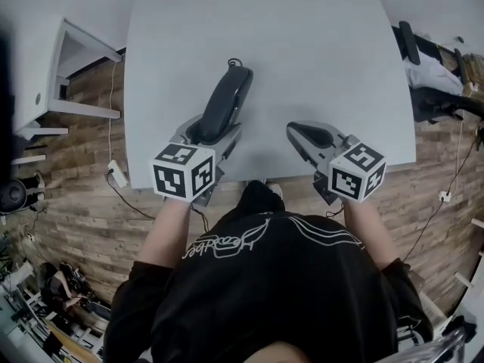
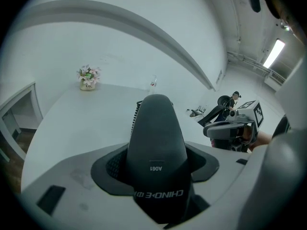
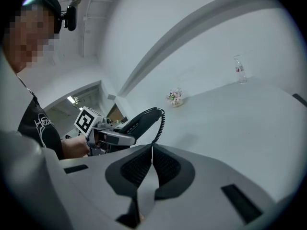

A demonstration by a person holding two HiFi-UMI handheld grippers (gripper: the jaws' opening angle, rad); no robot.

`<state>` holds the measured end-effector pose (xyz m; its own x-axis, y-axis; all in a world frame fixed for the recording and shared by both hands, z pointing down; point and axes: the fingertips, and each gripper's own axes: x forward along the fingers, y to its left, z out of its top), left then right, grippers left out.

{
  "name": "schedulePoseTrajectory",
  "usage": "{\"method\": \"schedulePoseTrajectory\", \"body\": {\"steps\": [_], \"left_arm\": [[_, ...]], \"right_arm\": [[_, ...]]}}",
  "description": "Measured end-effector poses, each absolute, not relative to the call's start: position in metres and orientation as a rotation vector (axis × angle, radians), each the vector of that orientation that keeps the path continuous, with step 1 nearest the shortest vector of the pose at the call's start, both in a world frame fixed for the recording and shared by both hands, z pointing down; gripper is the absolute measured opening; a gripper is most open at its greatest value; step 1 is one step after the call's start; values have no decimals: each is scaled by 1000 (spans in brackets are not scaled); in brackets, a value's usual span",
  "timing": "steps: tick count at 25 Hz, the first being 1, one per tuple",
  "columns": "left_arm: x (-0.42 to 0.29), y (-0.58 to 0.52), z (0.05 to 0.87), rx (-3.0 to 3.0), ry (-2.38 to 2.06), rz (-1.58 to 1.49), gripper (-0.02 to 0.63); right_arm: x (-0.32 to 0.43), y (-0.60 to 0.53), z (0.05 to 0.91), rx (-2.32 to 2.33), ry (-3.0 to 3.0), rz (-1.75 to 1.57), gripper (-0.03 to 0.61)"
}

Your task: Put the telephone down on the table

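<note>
A black telephone handset (image 1: 224, 103) with a coiled cord sticks out forward from my left gripper (image 1: 212, 131), which is shut on its near end over the grey table (image 1: 302, 44). In the left gripper view the handset (image 2: 156, 143) fills the space between the jaws, its far end pointing away. The right gripper view shows the same handset (image 3: 141, 120) held above the tabletop, cord (image 3: 159, 127) hanging down. My right gripper (image 1: 308, 136) is shut with nothing in it, hovering over the table's near right part; its pads (image 3: 165, 169) meet.
A small pot of flowers (image 2: 88, 78) stands at the table's far edge, and a clear bottle (image 3: 239, 70) stands further along it. White shelving (image 1: 45, 74) is on the left, a dark chair (image 1: 431, 97) on the right, wooden floor below.
</note>
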<state>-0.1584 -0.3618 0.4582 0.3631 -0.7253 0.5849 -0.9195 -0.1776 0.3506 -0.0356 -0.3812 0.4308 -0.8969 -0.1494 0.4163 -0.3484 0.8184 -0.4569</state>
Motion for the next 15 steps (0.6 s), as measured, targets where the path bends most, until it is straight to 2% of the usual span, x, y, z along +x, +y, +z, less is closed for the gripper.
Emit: {"method": "schedulePoseTrajectory", "body": {"steps": [15], "left_arm": [[-155, -408, 549, 1958, -1279, 503, 282]], "right_arm": [[-49, -418, 479, 500, -2583, 865, 40]]}}
